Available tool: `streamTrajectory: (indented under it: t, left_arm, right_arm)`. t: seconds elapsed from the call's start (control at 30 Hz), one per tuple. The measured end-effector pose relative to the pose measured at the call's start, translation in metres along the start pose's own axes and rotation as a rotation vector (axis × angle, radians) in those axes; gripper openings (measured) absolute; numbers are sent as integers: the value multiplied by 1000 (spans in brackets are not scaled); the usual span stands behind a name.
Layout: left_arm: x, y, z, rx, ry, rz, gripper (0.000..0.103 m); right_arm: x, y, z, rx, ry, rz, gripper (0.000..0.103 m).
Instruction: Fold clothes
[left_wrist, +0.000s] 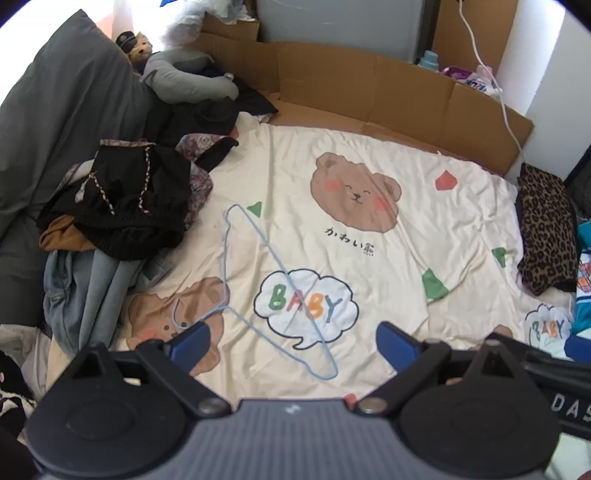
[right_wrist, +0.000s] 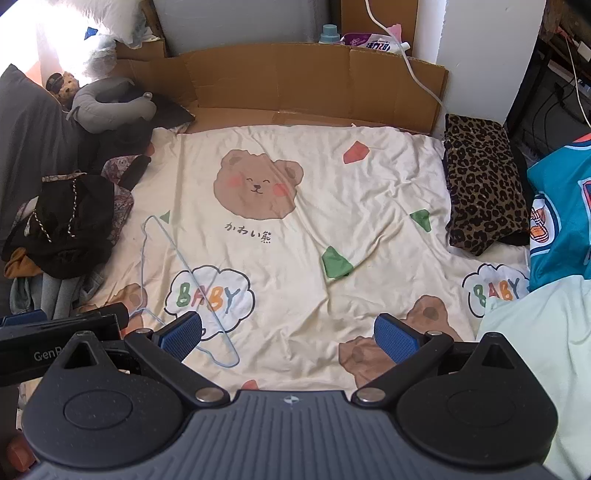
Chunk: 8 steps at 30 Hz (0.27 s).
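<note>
A heap of unfolded clothes (left_wrist: 118, 206), black on top with denim below, lies on the left of the bed; it also shows in the right wrist view (right_wrist: 62, 229). A folded leopard-print garment (right_wrist: 484, 184) lies at the right, also in the left wrist view (left_wrist: 546, 232). A teal jersey (right_wrist: 557, 214) and a pale green garment (right_wrist: 543, 350) lie at the far right. My left gripper (left_wrist: 291, 343) is open and empty above the sheet. My right gripper (right_wrist: 290, 338) is open and empty above the sheet.
A cream bear-print sheet (right_wrist: 295, 229) covers the bed. A thin light-blue wire hanger (left_wrist: 273, 280) lies on it, also in the right wrist view (right_wrist: 184, 280). Cardboard (right_wrist: 314, 81) lines the far edge. A grey neck pillow (right_wrist: 110, 107) and dark pillow (left_wrist: 55, 110) sit at the left.
</note>
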<state>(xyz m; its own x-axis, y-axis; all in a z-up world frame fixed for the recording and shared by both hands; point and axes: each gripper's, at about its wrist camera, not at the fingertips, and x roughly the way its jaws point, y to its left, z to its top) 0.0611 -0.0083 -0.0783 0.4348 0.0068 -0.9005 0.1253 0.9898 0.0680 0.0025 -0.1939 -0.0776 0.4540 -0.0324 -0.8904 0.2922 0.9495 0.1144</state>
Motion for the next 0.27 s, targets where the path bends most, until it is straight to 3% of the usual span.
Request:
streamTrajectory:
  t: [0.13,0.27]
  left_arm:
    - [1,-3,0,0,4,0,98]
    - [-4,-5,1,10,-23,-25,88]
  right_arm:
    - [-1,-1,0,2,-4,5,102]
    - [0,-3,2,16,-2,9,102]
